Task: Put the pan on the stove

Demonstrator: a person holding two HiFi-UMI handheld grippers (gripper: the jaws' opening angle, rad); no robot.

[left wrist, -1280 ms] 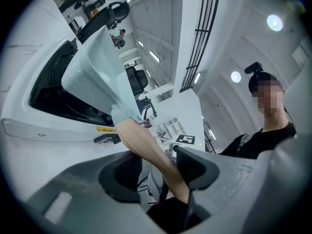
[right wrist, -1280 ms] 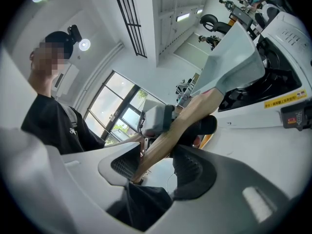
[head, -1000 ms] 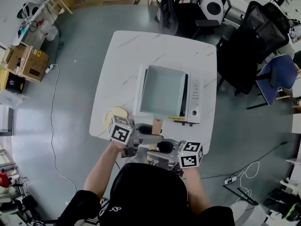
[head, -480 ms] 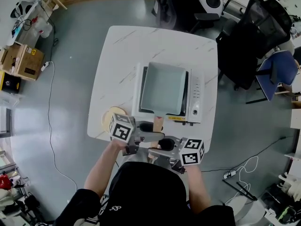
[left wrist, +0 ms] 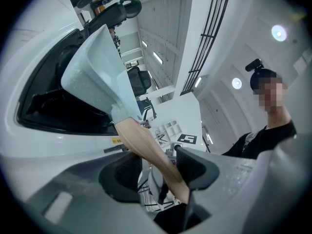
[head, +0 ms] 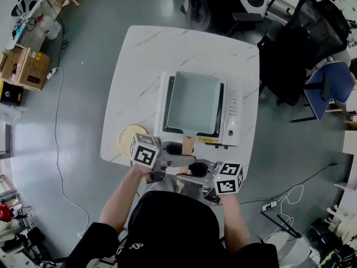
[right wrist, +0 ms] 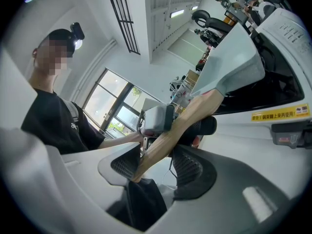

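A pale blue-grey square pan (head: 192, 102) sits on the white stove (head: 231, 116) on the table. Its wooden handle (head: 187, 144) points toward me over the table's near edge. My left gripper (head: 179, 152) reaches in from the left and my right gripper (head: 187, 175) from the right, both at the handle. In the left gripper view the handle (left wrist: 146, 145) runs between the open jaws of the left gripper (left wrist: 158, 174), with a gap on one side. In the right gripper view the handle (right wrist: 185, 121) passes loosely between the jaws of the right gripper (right wrist: 156, 167).
A round cream disc (head: 131, 135) lies on the white marble table (head: 145, 60) left of the stove. Black office chairs (head: 301, 43) stand behind and to the right of the table. Cardboard boxes (head: 22, 66) and a cable lie on the floor at left.
The pan and both grippers keep their places; only the head view has drifted slightly.
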